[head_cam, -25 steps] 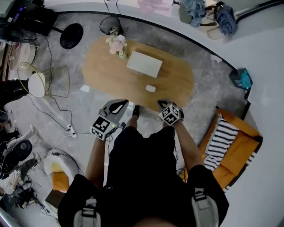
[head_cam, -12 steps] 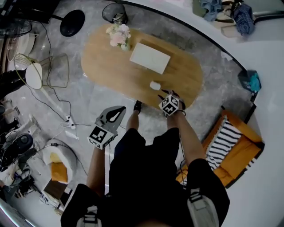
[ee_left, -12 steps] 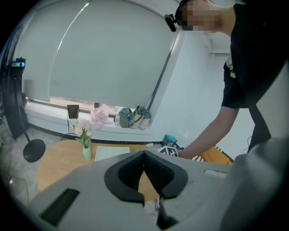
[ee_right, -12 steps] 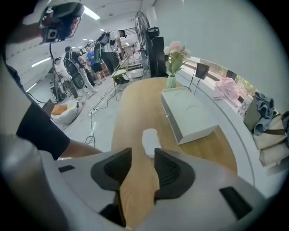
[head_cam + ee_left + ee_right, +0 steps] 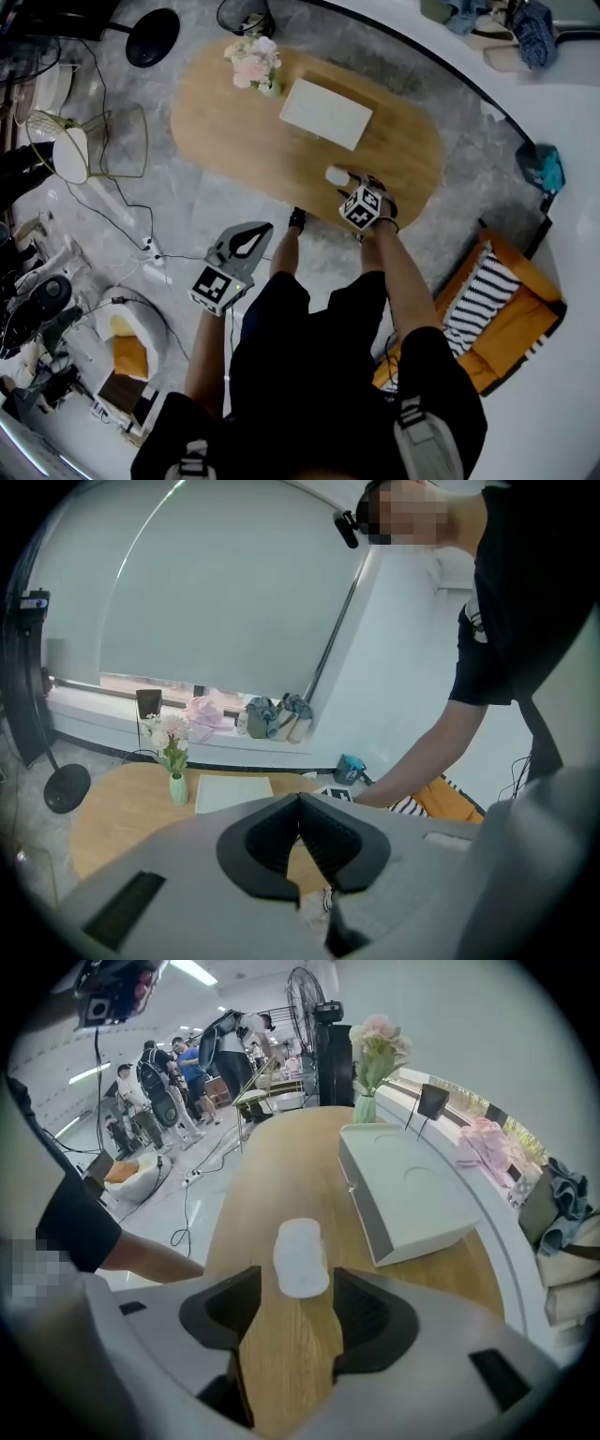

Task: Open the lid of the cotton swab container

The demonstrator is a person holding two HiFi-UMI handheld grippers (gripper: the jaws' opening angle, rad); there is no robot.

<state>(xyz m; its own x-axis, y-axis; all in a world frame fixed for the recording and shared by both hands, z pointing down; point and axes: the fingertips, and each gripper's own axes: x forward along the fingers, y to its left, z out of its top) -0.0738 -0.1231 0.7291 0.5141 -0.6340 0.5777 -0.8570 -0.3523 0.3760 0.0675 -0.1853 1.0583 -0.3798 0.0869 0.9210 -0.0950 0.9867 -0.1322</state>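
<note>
**While Right Jaws Are Spreading, Cotton Swab Container Is Lying Closed on Counter**

As the right gripper point(image 5: 298, 1286) is pointing steeply down at the wooden counter point(image 5: 281, 1372), its jaws are standing wide apart, having just been opening. The near end of the cotton swab container point(image 5: 301, 1256) is showing between their tips, with neither pad pressing on it. That container, a small white oblong case with rounded ends, is lying flat on the wood and appearing closed. It is sitting near the counter's edge on the person's side, and in the head view it is showing just beyond the right gripper's marker cube.

Farther along the counter, a flat white box point(image 5: 412, 1194) is resting well apart from the container. A vase of pink flowers point(image 5: 375, 1063) is standing upright at the far end.

Away from the counter, the left gripper point(image 5: 300, 803) is hanging at the person's point(image 5: 328, 375) left side over the grey floor point(image 5: 178, 234). Its jaws are pressing together with nothing between them. Its camera is looking across the counter toward the vase and the white box, with the person's outstretched right arm crossing the frame.

From above, the person is standing at the counter's near edge and leaning toward it. An orange sofa point(image 5: 511, 323) with a striped cushion point(image 5: 476, 298) is sitting to the person's right.
</note>
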